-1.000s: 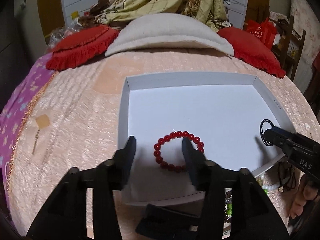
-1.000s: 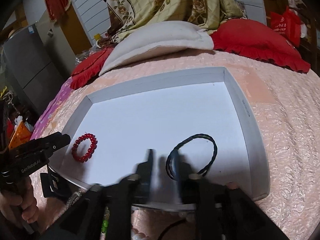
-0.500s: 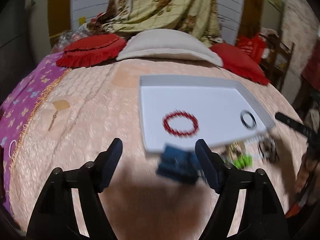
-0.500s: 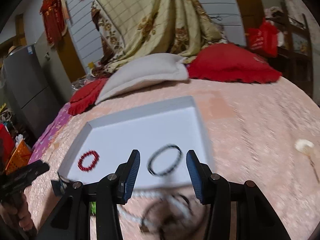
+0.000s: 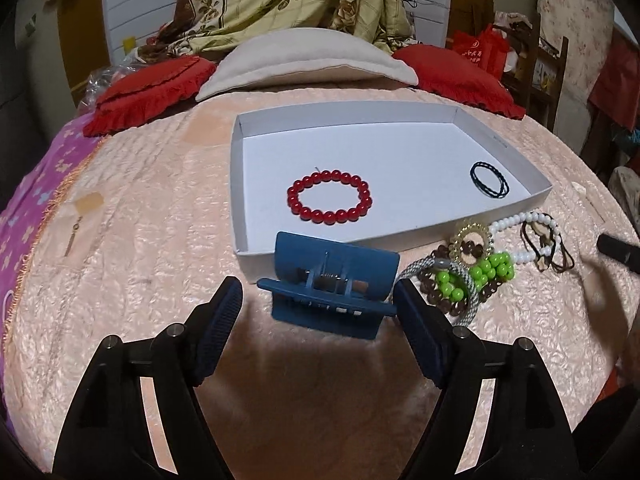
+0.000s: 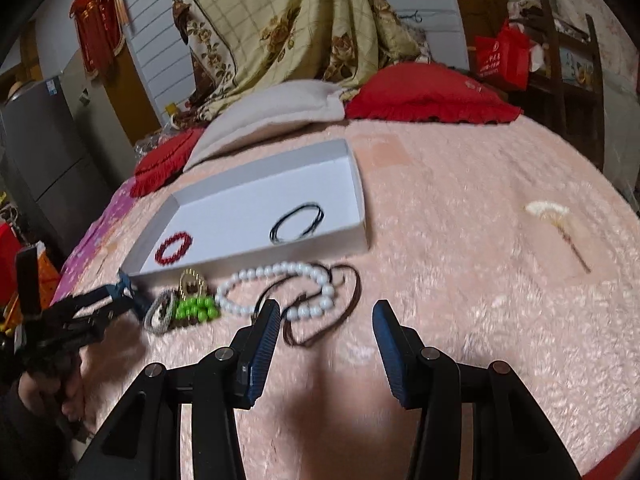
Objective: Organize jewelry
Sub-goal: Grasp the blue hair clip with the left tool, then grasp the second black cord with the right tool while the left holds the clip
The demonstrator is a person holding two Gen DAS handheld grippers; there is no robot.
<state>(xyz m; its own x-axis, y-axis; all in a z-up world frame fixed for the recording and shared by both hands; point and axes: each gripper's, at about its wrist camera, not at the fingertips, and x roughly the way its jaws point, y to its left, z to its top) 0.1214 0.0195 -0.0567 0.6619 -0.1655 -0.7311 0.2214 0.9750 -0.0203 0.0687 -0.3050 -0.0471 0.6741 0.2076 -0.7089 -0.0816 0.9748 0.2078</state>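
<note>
A white tray (image 5: pixel 242 184) on the pink bedspread holds a red bead bracelet (image 5: pixel 329 197) and a black cord bracelet (image 5: pixel 489 174). In front of it lie a blue hair claw clip (image 5: pixel 334 284), a green bead bracelet (image 5: pixel 478 274), a white pearl bracelet (image 5: pixel 516 236) and brown cords (image 5: pixel 548 244). My left gripper (image 5: pixel 318 312) is open, with the clip between its fingers. My right gripper (image 6: pixel 324 320) is open above the bedspread, just short of the pearl bracelet (image 6: pixel 280 286) and the brown cord (image 6: pixel 340 308). The tray (image 6: pixel 352 168) also shows in the right wrist view.
Red cushions (image 5: pixel 148 88) and a cream pillow (image 5: pixel 304 60) lie behind the tray. A small earring (image 5: pixel 74 236) lies on the bedspread at the left. A pale hair ornament (image 6: pixel 556 220) lies at the right. A wooden shelf (image 5: pixel 536 64) stands beside the bed.
Both grippers have pulled back out of the tray, leaving the red and the black bracelet inside. The left gripper now frames the blue clip; the right faces the pearl bracelet.
</note>
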